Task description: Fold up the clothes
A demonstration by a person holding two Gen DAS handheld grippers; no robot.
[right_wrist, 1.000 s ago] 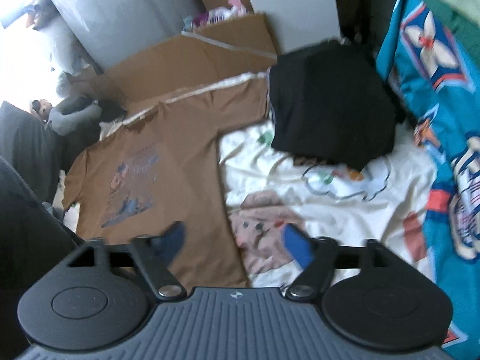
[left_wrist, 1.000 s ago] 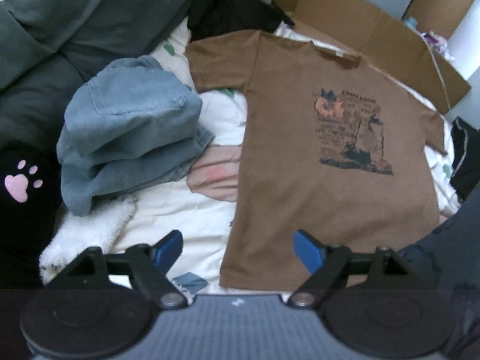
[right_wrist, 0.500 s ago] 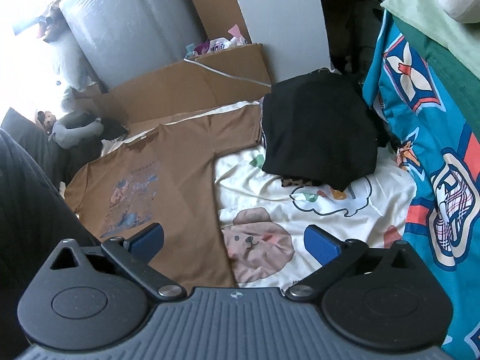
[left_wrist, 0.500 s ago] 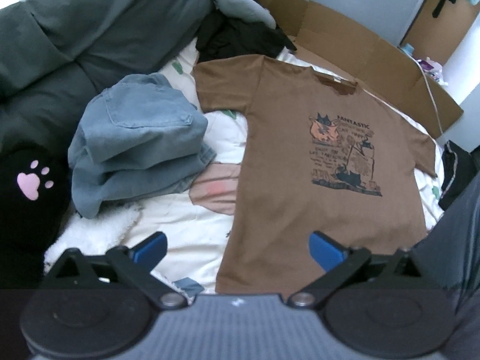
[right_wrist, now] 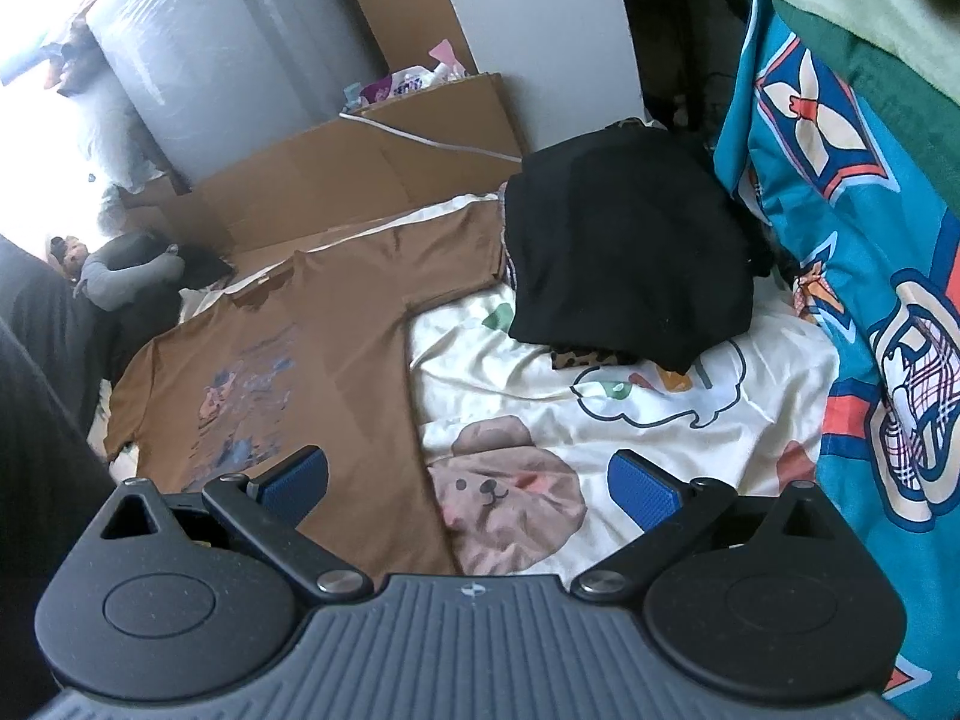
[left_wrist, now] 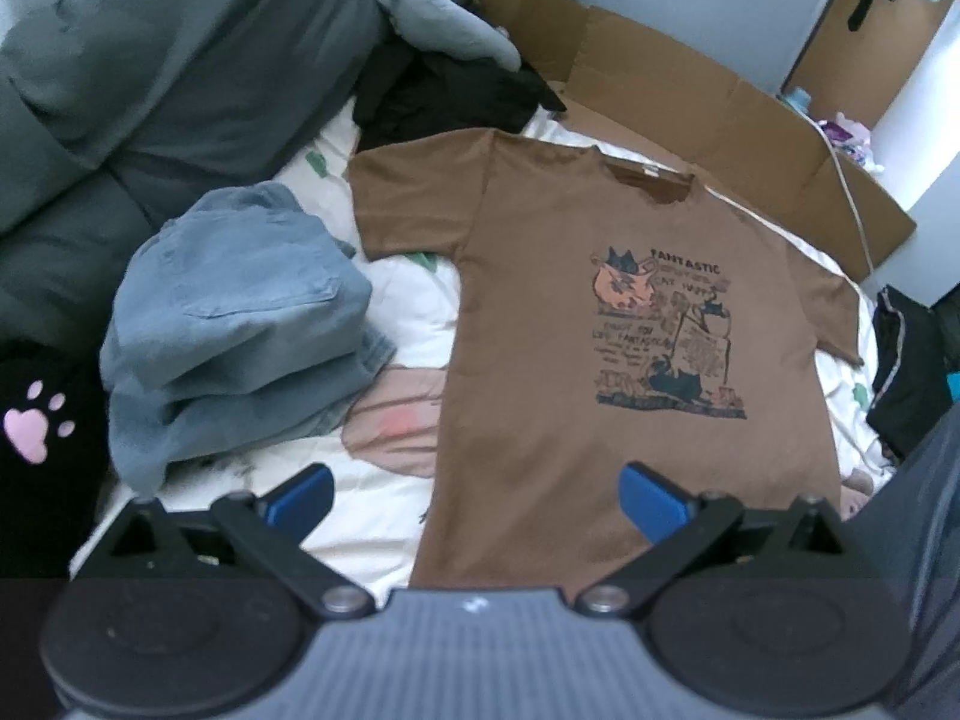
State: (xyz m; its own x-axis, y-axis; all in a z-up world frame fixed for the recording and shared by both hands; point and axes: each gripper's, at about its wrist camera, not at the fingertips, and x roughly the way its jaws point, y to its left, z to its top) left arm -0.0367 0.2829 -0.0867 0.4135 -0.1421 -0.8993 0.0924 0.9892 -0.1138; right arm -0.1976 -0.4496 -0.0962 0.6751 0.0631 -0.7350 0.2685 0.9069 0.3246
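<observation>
A brown T-shirt (left_wrist: 558,324) with a cat print lies flat and spread out, front up, on a white cartoon bedsheet (left_wrist: 408,300). It also shows in the right wrist view (right_wrist: 336,360). My left gripper (left_wrist: 474,498) is open and empty, held above the shirt's bottom hem near its left corner. My right gripper (right_wrist: 468,483) is open and empty, held above the shirt's right side edge and the bear print on the sheet (right_wrist: 630,414).
Folded blue jeans (left_wrist: 234,324) lie left of the shirt. A folded black garment (right_wrist: 624,252) lies right of it, over one sleeve end. Grey bedding (left_wrist: 150,78), a black clothes heap (left_wrist: 444,90), cardboard (left_wrist: 690,96) and a teal blanket (right_wrist: 858,276) surround the sheet.
Both grippers have opened wider and pulled back and up from the shirt, so more of it shows. The shirt has not moved.
</observation>
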